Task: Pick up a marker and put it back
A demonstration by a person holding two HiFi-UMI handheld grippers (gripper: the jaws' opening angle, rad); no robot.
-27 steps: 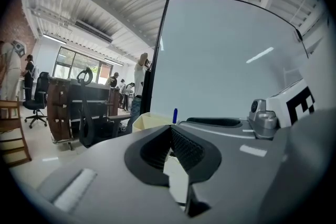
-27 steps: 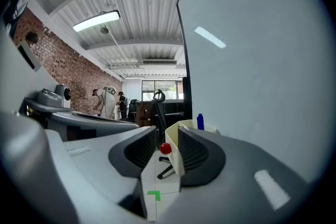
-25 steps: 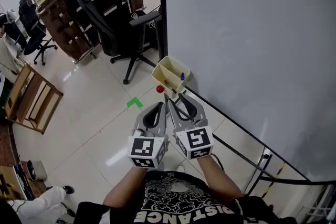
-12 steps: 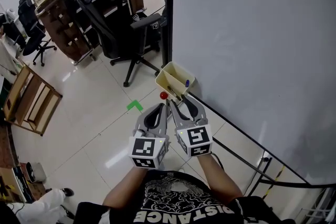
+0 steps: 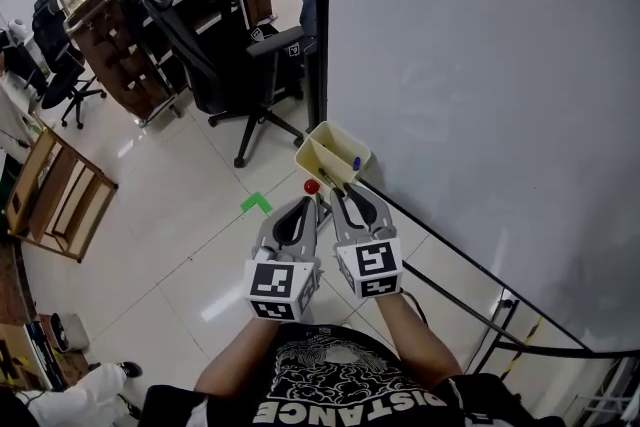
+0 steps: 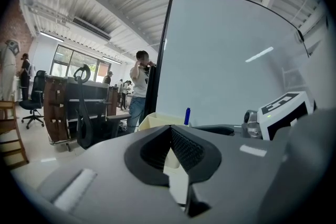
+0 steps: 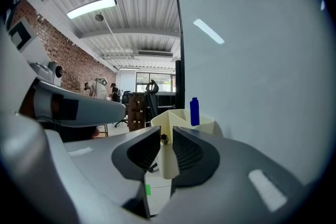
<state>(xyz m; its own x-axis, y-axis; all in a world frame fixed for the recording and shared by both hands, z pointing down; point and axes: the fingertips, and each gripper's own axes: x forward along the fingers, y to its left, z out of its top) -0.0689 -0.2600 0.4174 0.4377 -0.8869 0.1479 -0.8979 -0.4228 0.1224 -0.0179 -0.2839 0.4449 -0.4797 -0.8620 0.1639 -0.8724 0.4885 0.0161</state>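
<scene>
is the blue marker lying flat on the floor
No, the blue marker stands upright in the cream plastic holder.

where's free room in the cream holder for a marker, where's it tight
Looks bare: the far-left part of the holder, away from the blue marker by the whiteboard. Crowded: its near corner, where the left gripper and right gripper crowd in; the right one's jaws are closing with a small dark tip between them.

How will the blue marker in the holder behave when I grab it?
The blue marker looks slim and rigid, probably light. It stands upright in the cream holder, seemingly loose, so a nudge may tilt it. Its round body could roll if dropped.
</scene>
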